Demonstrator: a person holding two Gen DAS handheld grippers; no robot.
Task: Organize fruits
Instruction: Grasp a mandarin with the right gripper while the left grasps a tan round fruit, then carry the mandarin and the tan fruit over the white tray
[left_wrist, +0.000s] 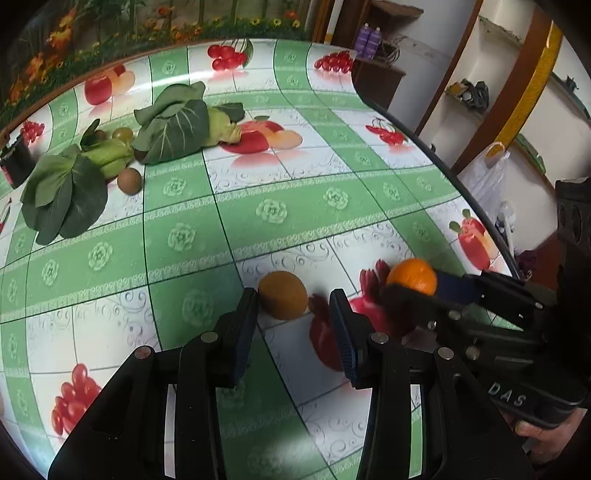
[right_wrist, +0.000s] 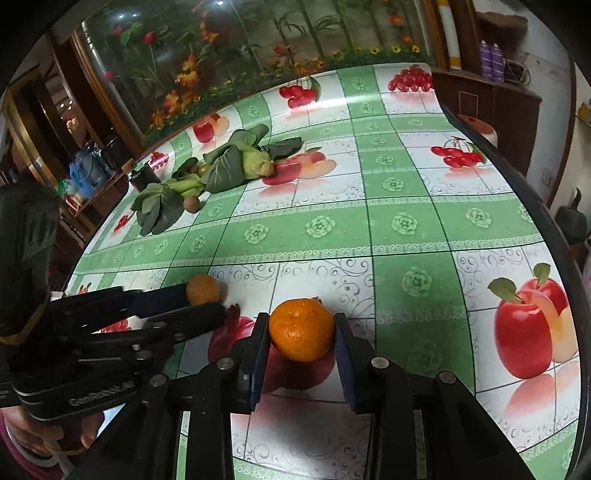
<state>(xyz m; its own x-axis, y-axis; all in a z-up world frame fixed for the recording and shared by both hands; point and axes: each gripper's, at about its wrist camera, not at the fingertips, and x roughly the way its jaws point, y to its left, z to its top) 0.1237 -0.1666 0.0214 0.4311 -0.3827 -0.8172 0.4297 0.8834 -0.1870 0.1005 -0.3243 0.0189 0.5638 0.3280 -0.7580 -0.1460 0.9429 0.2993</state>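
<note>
An orange mandarin (right_wrist: 301, 329) sits between the fingers of my right gripper (right_wrist: 301, 332), which is shut on it just above the tablecloth; it also shows in the left wrist view (left_wrist: 413, 276). A brown kiwi (left_wrist: 282, 295) lies on the table just ahead of my left gripper (left_wrist: 293, 302), which is open around its near side; it also shows in the right wrist view (right_wrist: 202, 290). Another kiwi (left_wrist: 129, 180) lies far left beside the leafy greens (left_wrist: 173, 125), with small green fruits (left_wrist: 122, 133) behind them.
A fruit-print green and white tablecloth (left_wrist: 295, 206) covers the table. A second bunch of greens (left_wrist: 62, 195) and a dark container (left_wrist: 14, 162) lie at far left. The table edge (left_wrist: 480, 206) curves along the right, with shelves and furniture beyond.
</note>
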